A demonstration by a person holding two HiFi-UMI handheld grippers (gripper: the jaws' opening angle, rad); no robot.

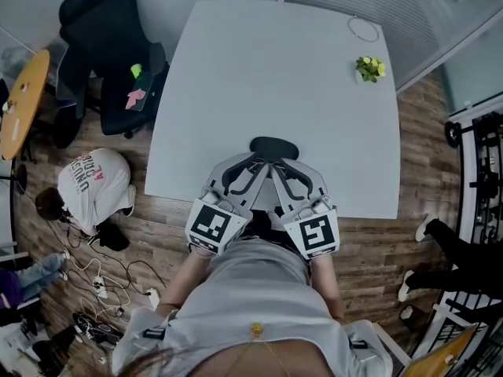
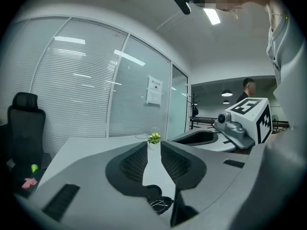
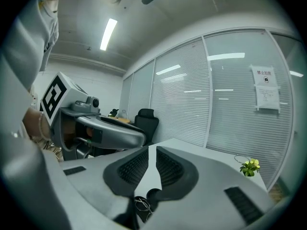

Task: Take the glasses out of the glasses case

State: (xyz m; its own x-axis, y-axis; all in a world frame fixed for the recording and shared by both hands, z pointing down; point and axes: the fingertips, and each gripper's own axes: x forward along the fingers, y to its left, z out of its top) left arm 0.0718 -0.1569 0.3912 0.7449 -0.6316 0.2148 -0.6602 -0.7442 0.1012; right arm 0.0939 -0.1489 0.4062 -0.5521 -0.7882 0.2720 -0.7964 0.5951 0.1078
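Case [image 1: 273, 148] lies shut near the table [image 1: 236, 69] edge; I'd steady it with left gripper [image 2: 153, 147] and open it with right gripper [image 3: 152, 150]; both claws barely parted, empty.

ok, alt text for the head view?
From above: a grey left gripper and grey right gripper point together at a black oval glasses case near the front edge of a white table. A small green potted plant stands at its far right corner; a black office chair stands off its left side.
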